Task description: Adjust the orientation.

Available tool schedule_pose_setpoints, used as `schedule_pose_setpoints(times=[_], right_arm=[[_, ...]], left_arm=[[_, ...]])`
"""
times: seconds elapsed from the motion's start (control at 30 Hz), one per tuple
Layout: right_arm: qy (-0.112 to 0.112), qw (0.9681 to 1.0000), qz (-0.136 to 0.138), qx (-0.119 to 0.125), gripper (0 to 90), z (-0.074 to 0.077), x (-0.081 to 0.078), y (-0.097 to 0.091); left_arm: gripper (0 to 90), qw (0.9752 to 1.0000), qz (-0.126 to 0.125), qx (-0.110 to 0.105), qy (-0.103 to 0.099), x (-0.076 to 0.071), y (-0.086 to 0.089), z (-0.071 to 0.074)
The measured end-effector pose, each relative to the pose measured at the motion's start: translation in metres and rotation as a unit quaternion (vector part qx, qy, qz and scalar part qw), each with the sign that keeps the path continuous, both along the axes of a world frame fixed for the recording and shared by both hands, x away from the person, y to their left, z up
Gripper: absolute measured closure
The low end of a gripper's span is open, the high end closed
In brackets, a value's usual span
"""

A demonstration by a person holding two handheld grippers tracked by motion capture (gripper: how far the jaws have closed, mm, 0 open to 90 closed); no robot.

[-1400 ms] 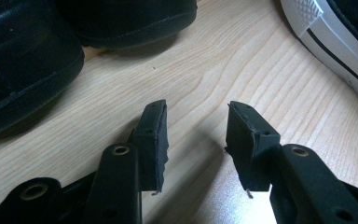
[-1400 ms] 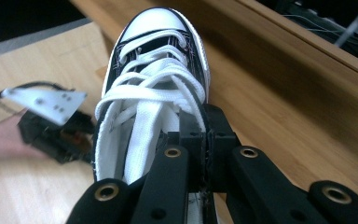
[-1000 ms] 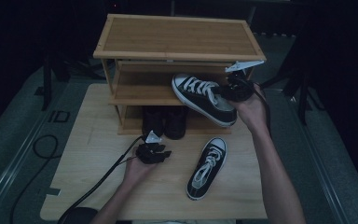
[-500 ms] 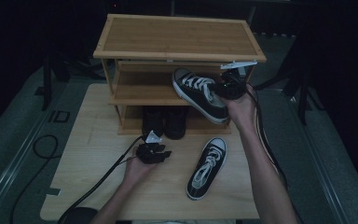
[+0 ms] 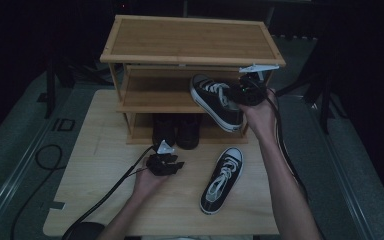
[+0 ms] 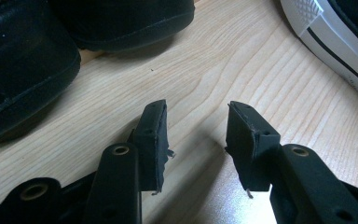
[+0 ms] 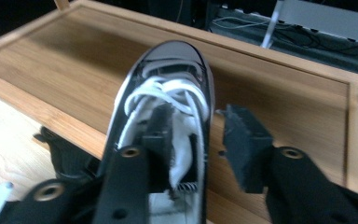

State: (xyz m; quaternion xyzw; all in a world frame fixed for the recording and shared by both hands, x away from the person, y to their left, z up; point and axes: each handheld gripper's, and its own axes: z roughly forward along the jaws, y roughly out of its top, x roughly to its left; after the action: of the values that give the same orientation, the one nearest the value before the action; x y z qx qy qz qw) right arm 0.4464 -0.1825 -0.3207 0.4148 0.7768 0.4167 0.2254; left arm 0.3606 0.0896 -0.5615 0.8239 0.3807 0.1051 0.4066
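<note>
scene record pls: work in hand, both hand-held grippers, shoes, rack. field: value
work: putting a sneaker on the rack's middle shelf
right hand-held gripper: jaws just been opening; one jaw inside the sneaker's opening, other outside and clear of its side wall
sneaker: on middle shelf, heel end overhanging the front edge
left hand-held gripper: open, nothing between the jaws, low over the table
second sneaker: flat on the table, right of the left hand-held gripper
black shoes: pair on the bottom shelf
shoe rack: bamboo, top shelf bare
</note>
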Motion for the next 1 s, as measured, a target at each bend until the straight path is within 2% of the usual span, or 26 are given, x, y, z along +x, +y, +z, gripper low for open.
schedule_pose_setpoints(times=[0.13,0.2,0.23,0.37,0.43,0.47,0.53,0.63,0.7,0.8,1.0], right_arm=[[-0.001,1.0000,0.003,-0.006,58.4,-0.001,-0.001,0.000],[-0.005,1.0000,-0.002,0.001,57.6,0.000,-0.002,0.000],[-0.005,1.0000,-0.002,0.001,57.6,0.000,-0.002,0.000],[-0.008,0.9996,-0.010,0.024,57.0,0.002,-0.001,-0.002],[-0.007,0.9991,-0.008,0.040,56.9,0.004,-0.001,-0.003],[-0.007,0.9991,-0.007,0.041,56.9,0.004,-0.002,-0.003],[-0.009,0.9995,-0.006,0.030,57.0,0.006,-0.004,-0.003],[-0.010,0.9994,-0.006,0.032,59.5,0.009,-0.007,-0.008],[-0.012,0.9996,-0.006,0.024,61.6,0.012,-0.011,-0.012],[-0.027,0.9996,-0.008,0.011,64.4,0.016,-0.016,-0.020],[-0.023,0.9992,-0.029,0.014,74.1,0.014,-0.019,-0.044]], left_arm=[[59.5,1.0000,0.001,0.008,0.000,-0.001,-0.003,0.001],[59.9,0.9996,-0.006,0.026,-0.005,-0.003,-0.007,0.003],[60.3,0.9996,-0.006,0.026,-0.005,-0.003,-0.007,0.003],[60.3,0.9992,-0.022,0.030,-0.013,-0.007,-0.019,0.009],[60.4,0.9993,-0.024,0.023,-0.016,-0.007,-0.025,0.011],[60.5,0.9991,-0.028,0.025,-0.019,-0.007,-0.028,0.013],[61.3,0.9990,-0.033,0.020,-0.023,-0.006,-0.033,0.016],[63.4,0.9990,-0.033,0.012,-0.027,-0.005,-0.039,0.019],[66.7,0.9988,-0.034,0.005,-0.035,-0.001,-0.048,0.024],[72.5,0.9984,-0.030,0.012,-0.046,0.004,-0.058,0.027],[86.0,0.9973,-0.010,0.035,-0.064,0.017,-0.077,0.029]])
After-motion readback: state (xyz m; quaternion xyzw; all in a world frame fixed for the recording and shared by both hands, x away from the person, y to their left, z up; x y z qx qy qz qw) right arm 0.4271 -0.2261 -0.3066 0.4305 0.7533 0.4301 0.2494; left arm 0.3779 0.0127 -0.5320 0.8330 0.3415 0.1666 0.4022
